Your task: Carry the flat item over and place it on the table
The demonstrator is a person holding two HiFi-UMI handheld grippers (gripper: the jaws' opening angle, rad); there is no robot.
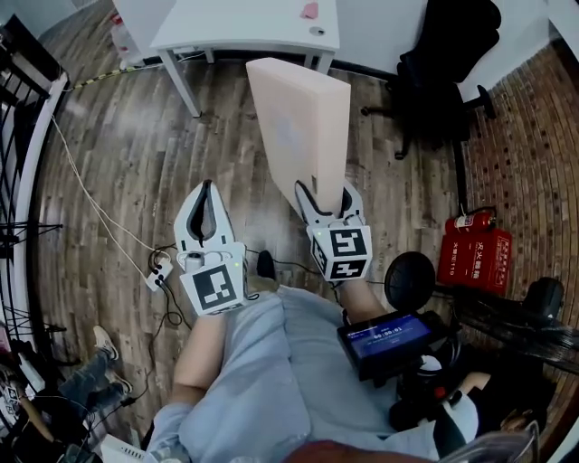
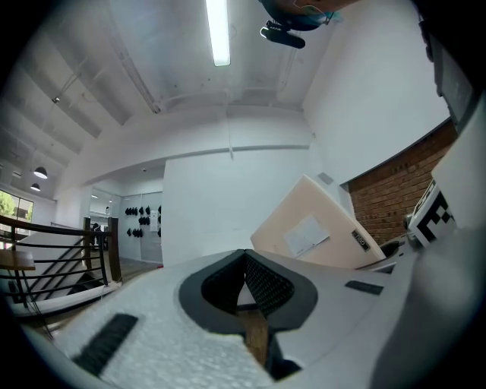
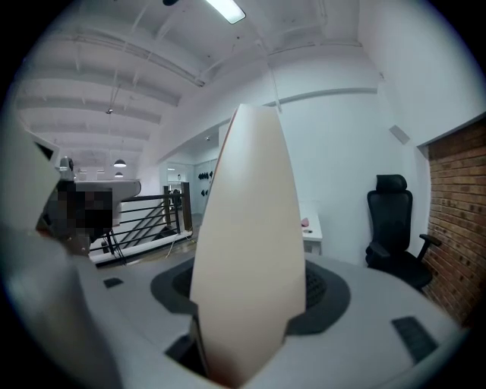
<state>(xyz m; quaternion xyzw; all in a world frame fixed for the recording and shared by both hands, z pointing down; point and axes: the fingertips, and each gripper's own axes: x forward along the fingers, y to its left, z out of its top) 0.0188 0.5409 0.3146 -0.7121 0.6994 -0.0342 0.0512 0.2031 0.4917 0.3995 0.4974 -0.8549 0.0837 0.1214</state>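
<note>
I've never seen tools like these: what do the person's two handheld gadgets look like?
The left gripper and right gripper are white plastic shells with tapered fingers lined with dark textured pads. Each carries a cube with black-and-white square markers. The person wears light blue-grey clothing.

Matt foam-like flat board [image 1: 298, 127]; wood-plank floor [image 1: 127, 163]; rough brick wall [image 1: 534, 136]; smooth white table [image 1: 244, 23].

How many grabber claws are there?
2. The left gripper is on the left, shut and empty. The right gripper beside it clamps the flat board. None seems hidden.
</note>
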